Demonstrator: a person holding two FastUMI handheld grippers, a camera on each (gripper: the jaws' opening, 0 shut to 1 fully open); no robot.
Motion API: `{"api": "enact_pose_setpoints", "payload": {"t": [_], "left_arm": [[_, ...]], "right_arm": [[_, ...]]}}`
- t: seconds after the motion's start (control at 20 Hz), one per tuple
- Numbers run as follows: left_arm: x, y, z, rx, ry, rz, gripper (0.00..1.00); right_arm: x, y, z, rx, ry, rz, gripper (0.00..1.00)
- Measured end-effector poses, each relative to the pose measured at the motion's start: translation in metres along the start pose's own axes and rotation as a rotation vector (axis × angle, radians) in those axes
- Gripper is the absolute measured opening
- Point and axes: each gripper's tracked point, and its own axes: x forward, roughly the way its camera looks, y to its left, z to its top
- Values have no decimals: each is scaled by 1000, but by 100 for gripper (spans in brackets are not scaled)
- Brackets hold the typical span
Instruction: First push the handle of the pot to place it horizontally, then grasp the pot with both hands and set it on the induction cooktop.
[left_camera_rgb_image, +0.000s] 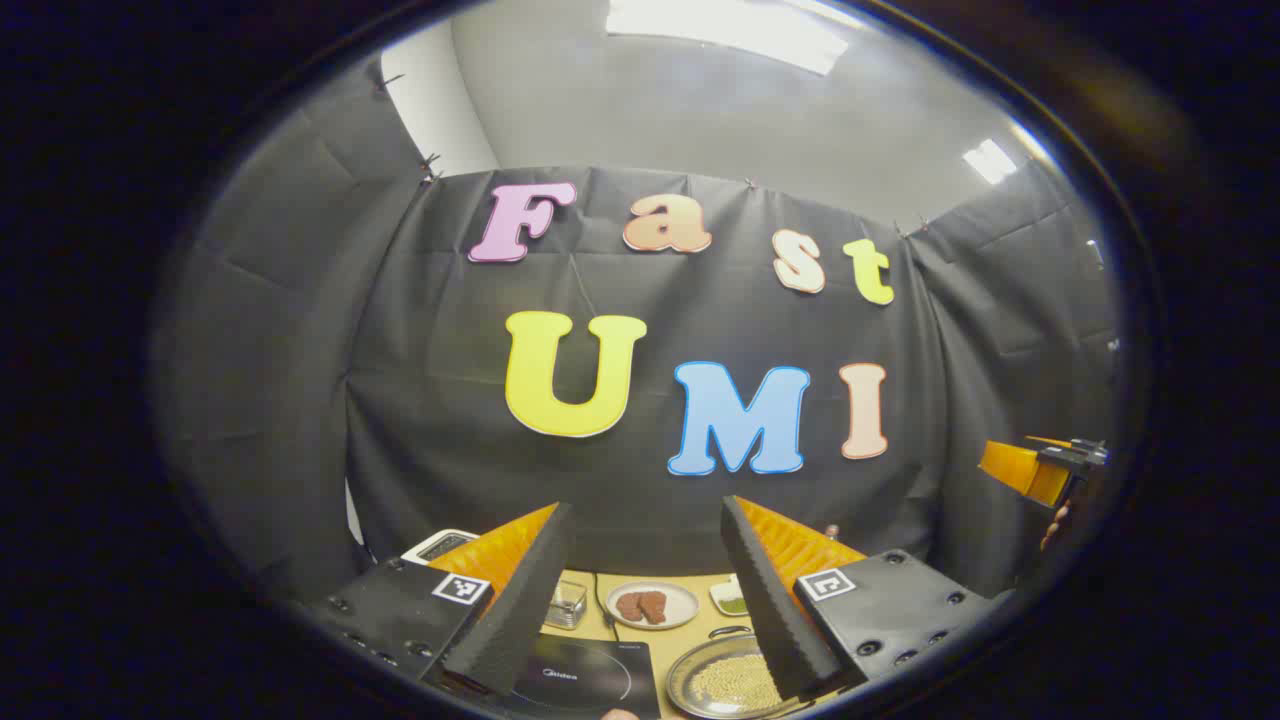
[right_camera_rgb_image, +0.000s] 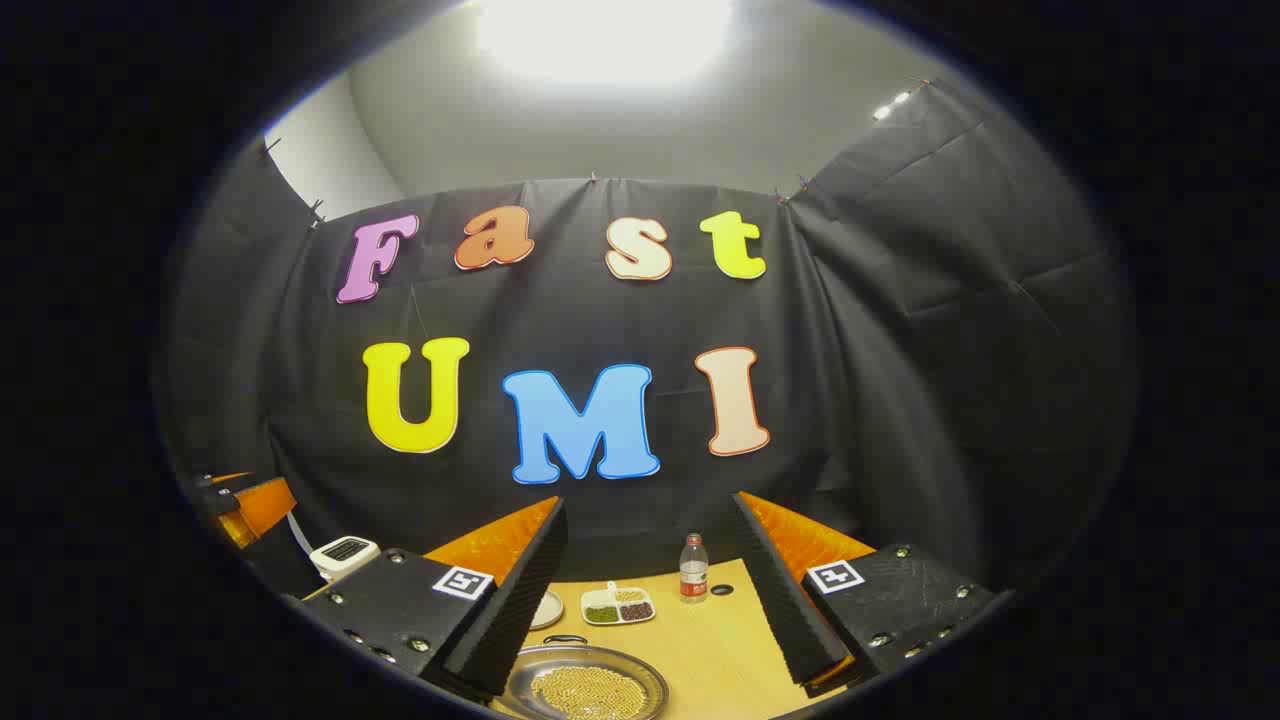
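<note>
Nearest in the left gripper view, the left gripper (left_camera_rgb_image: 645, 590) stands wide open at the bottom of the frame, holding nothing. Between its fingers lie the induction cooktop (left_camera_rgb_image: 585, 680) at bottom centre and the pot (left_camera_rgb_image: 725, 680) of pale grains just right of it. Behind sit a plate (left_camera_rgb_image: 652, 604) of brown pieces and a glass container (left_camera_rgb_image: 566, 603).

Right gripper view: the right gripper (right_camera_rgb_image: 650, 590) is likewise spread wide and empty. That pot (right_camera_rgb_image: 588, 688) lies at bottom centre, its handle (right_camera_rgb_image: 564, 639) at the far rim. Farther back stand a divided dish (right_camera_rgb_image: 618, 605) and a bottle (right_camera_rgb_image: 693, 581) on the table (right_camera_rgb_image: 720, 650).
</note>
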Motion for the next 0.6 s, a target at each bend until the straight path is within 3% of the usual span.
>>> {"api": "enact_pose_setpoints", "payload": {"t": [0.6], "left_arm": [[14,-8,-9,7,23,-20,96]], "right_arm": [[11,-2,-15,-2,36,16,98]]}}
